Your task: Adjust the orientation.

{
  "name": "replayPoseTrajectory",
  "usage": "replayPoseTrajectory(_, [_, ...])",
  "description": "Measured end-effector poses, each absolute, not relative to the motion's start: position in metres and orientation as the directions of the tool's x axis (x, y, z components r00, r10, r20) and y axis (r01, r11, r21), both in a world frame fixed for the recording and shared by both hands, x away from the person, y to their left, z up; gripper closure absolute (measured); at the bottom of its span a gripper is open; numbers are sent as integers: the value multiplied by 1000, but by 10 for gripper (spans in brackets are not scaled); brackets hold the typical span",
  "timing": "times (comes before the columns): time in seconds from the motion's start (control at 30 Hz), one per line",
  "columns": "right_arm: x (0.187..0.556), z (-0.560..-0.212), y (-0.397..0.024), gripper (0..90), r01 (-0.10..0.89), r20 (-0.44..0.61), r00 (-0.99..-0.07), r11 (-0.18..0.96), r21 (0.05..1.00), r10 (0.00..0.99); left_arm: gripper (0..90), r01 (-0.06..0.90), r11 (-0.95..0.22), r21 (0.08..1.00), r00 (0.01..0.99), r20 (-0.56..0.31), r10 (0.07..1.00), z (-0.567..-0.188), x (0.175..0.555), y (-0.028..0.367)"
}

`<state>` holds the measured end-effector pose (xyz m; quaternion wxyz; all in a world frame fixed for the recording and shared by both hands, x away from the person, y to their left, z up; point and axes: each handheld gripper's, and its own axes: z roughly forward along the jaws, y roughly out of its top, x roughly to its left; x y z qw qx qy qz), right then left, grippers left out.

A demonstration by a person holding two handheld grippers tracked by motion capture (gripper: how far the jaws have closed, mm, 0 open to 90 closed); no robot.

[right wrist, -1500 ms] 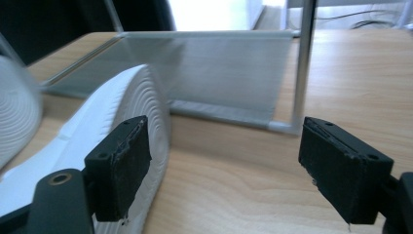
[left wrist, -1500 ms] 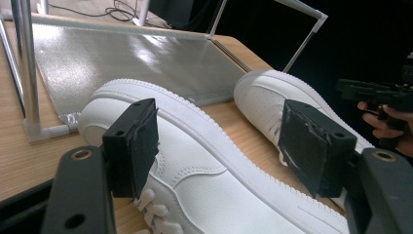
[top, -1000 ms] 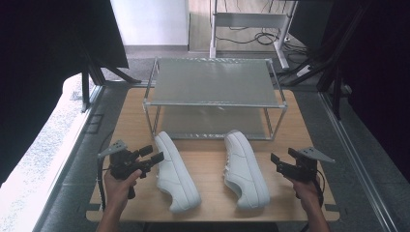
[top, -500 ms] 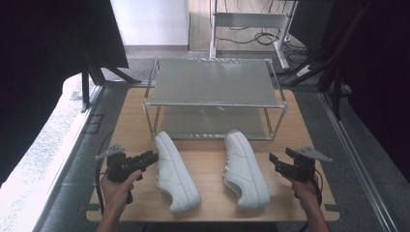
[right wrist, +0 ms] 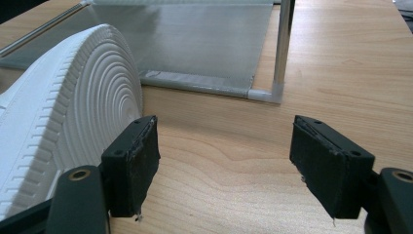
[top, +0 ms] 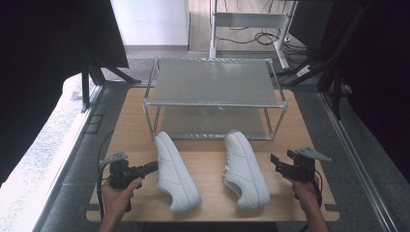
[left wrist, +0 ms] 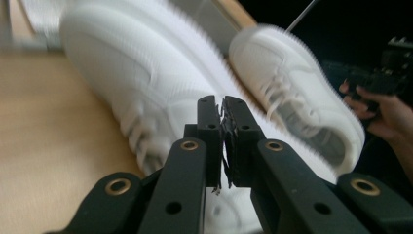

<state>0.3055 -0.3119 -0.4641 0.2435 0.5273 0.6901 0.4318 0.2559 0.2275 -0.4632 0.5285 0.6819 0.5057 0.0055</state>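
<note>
fingers of the left gripper (top: 153,166) have just been closing and now meet pad to pad with nothing between them, as the left gripper view shows (left wrist: 223,141); just beyond their tips lies the left shoe (top: 175,171), on its side on the table (top: 212,159), close to the tips, though contact is not clear. fingers of the right gripper (top: 275,162) stand wide apart and empty (right wrist: 229,161); the right shoe (top: 246,169), also on its side with its ribbed sole (right wrist: 73,126) toward them, sits just beside the left-hand finger in that view, not between the two.

judging from this, the work is at the approach stage: neither shoe is gripped. the next move likely calls for the left fingers to part again before they can take the shoe's wall, and for the right fingers to shift sideways until the sole edge or collar sits between them.

beyond both fingertips stands the two-tier rack (top: 212,87), its lower shelf (right wrist: 195,44) and corner post (right wrist: 281,48) near the shoes' far ends. bare table lies between the shoes and ahead of the right fingers; the near table edge is close behind both hands.
</note>
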Motion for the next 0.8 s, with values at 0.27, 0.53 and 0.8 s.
replayPoseTrajectory(0.27, [307, -466, -311, 264, 527, 115, -318, 75, 846, 941, 881, 726, 54, 686, 438, -522, 732, -481, 250, 231])
replayPoseTrajectory(0.53, [307, -468, -311, 263, 533, 112, -302, 70, 843, 947, 887, 727, 74, 683, 430, -537, 726, -485, 258, 228])
replayPoseTrajectory(0.8, [305, -468, -311, 262, 536, 105, -299, 76, 841, 948, 892, 710, 66, 701, 449, -522, 725, -478, 263, 220])
